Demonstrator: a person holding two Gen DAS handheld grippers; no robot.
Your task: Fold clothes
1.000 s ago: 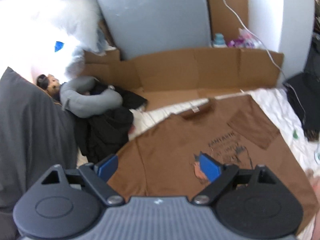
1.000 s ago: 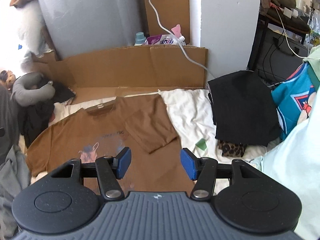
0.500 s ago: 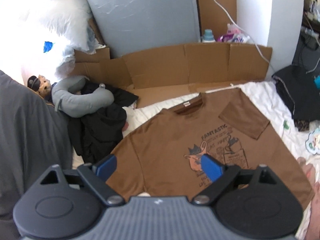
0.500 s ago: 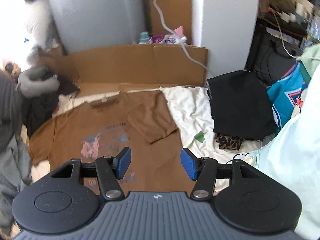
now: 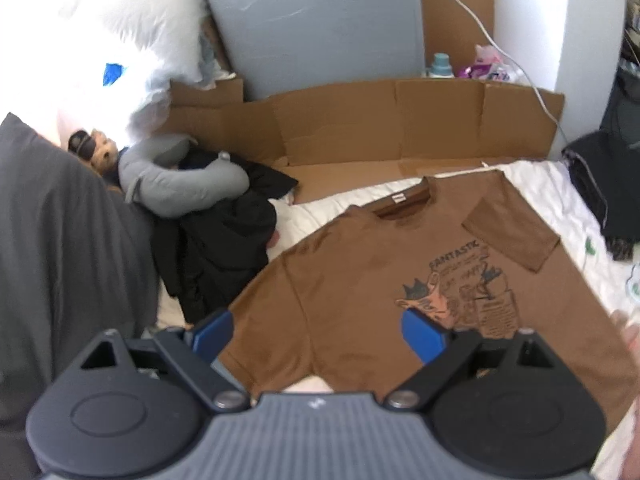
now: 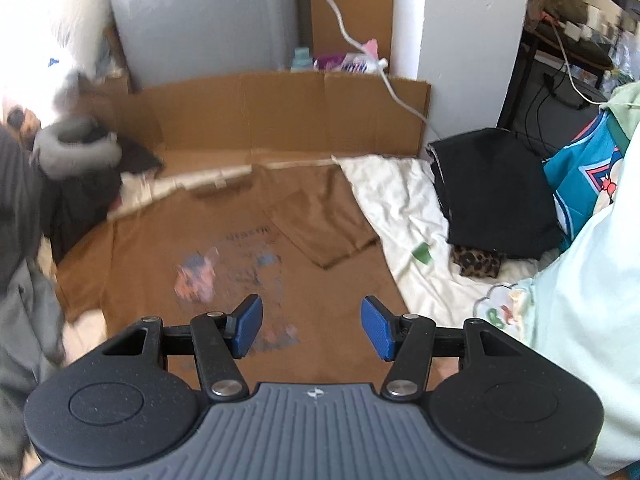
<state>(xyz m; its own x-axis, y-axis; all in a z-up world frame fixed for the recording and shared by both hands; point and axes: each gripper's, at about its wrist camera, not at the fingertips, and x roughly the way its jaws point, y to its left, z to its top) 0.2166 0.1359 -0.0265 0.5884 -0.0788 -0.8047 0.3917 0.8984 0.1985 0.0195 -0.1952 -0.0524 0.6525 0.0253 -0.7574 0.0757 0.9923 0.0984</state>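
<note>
The left gripper [image 5: 318,330] has its blue-padded fingers [image 5: 420,334] spread wide with nothing between them; they hang over the near left part of a brown T-shirt [image 5: 360,300], above its left sleeve and side. The right gripper [image 6: 311,330] is likewise parted, its blue pads [image 6: 376,334] empty and apart — poised over the near hem of the same shirt, right of the print.

The brown T-shirt [image 6: 248,280] lies face up and mostly flat on a white sheet [image 6: 400,208], collar at the far end, hem near. Its right sleeve [image 5: 512,232] is folded in over the chest, touching the edge of the printed graphic [image 5: 460,292]; the left sleeve lies spread out flat.

Left of the shirt sits a heap of black clothing [image 5: 224,248] with a grey neck pillow [image 5: 180,184] on top and a small stuffed toy [image 5: 100,152] just behind it. On the right, a folded black garment [image 6: 492,200] rests on the sheet, a leopard-print piece [image 6: 476,262] at its near edge, and a teal garment [image 6: 580,176] farther right. Brown cardboard [image 5: 400,120] stands along the far side of the bed — a white cable [image 6: 384,80] drapes over it.
</note>
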